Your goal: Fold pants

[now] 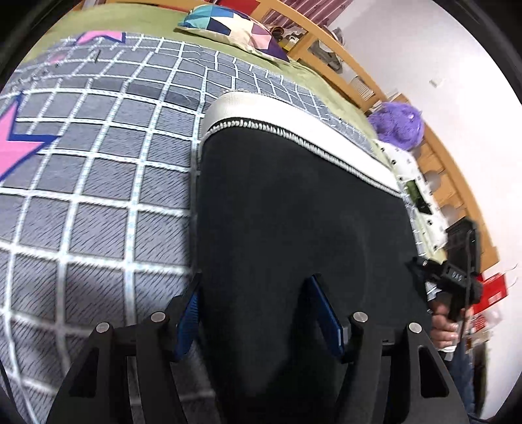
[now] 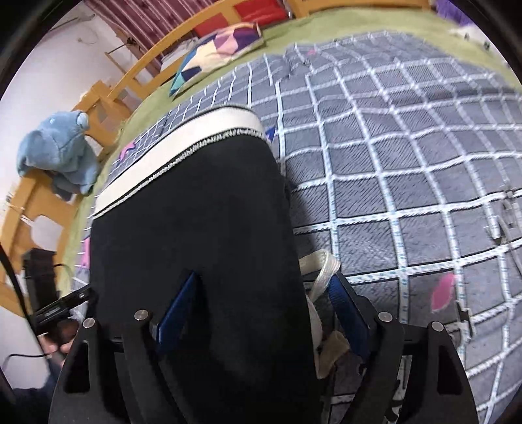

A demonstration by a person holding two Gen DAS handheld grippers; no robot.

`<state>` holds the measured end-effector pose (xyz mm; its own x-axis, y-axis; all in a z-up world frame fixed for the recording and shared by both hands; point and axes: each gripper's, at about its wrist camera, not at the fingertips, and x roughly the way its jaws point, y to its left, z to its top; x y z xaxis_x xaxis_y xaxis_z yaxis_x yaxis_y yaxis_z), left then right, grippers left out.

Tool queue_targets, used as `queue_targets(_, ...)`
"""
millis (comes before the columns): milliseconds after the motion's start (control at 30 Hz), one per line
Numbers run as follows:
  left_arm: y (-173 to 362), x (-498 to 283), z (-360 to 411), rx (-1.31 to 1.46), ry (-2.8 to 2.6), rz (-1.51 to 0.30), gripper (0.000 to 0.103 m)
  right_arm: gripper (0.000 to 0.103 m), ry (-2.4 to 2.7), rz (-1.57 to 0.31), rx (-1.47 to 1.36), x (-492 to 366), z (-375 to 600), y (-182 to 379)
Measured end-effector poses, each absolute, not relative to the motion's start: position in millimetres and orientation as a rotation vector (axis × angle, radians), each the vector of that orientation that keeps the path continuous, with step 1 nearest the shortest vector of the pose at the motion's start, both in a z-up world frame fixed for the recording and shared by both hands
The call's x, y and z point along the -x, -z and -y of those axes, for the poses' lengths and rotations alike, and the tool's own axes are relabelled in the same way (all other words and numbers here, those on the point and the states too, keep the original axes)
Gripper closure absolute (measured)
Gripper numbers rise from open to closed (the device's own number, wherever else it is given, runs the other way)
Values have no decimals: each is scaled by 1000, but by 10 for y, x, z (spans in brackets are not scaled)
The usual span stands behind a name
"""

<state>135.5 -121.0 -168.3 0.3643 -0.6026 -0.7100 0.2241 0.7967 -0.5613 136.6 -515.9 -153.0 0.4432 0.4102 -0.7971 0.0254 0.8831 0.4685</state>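
Note:
The black pants (image 1: 293, 208) with a white band (image 1: 293, 114) along the far end lie folded on the grey checked blanket (image 1: 98, 163). They also show in the right wrist view (image 2: 202, 212), with a white drawstring (image 2: 321, 270) sticking out at their right edge. My left gripper (image 1: 257, 293) is open, its blue pads (image 1: 323, 313) straddling the near left part of the pants. My right gripper (image 2: 264, 290) is open, its pads (image 2: 177, 310) astride the near right edge and the drawstring. The right gripper (image 1: 453, 280) also shows in the left wrist view.
The blanket (image 2: 407, 163) covers a green bed (image 1: 313, 78) with a wooden frame (image 1: 359, 65). A patchwork pillow (image 1: 235, 29) lies at the far end. A purple fluffy item (image 1: 398, 124) and a blue plush toy (image 2: 55, 150) sit at opposite bed edges.

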Motion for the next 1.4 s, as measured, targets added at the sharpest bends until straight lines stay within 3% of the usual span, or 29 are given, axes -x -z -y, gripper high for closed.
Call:
queue_targets(67, 1709, -1396, 1226, 425, 579, -1095, 48, 29, -294, -1121, -471, -1424, 5147, 1559)
queue_targets(100, 1717, -1417, 1235, 426, 595, -1108, 55, 42, -323, -1123, -480, -1449, 5137, 1585)
queue_targets(200, 1681, -1445, 1185, 452, 632, -1108, 76, 48, -358, -1110, -446, -1380, 5073, 1575)
queue_targets(500, 1065, -1520, 745, 490, 648, -1057, 85, 80, -365, -1011, -556, -1116, 4819, 1117)
queue_targets(633, 741, -1198, 149, 391, 559, -927, 85, 80, -428, -931, -534, -875, 4146, 999)
queue_targets(800, 778, -945, -433, 383, 479, -956, 85, 80, -484, -920, -644, -712, 3543, 1167)
queue_targets(933, 1083, -1002, -481, 384, 388, -998, 79, 75, -373, -896, -519, -685, 3196, 1206)
queue_targets(1100, 1231, -940, -551, 345, 325, -1019, 68, 60, -246, -958, -387, -704, 3160, 1292)
queue_targets(1233, 1007, -622, -663, 294, 324, -953, 58, 61, -130, -918, -291, -431, 3162, 917)
queue_targets(1400, 901, -181, -609, 239, 393, -902, 58, 60, -158, -793, -216, 130, 2957, 662)
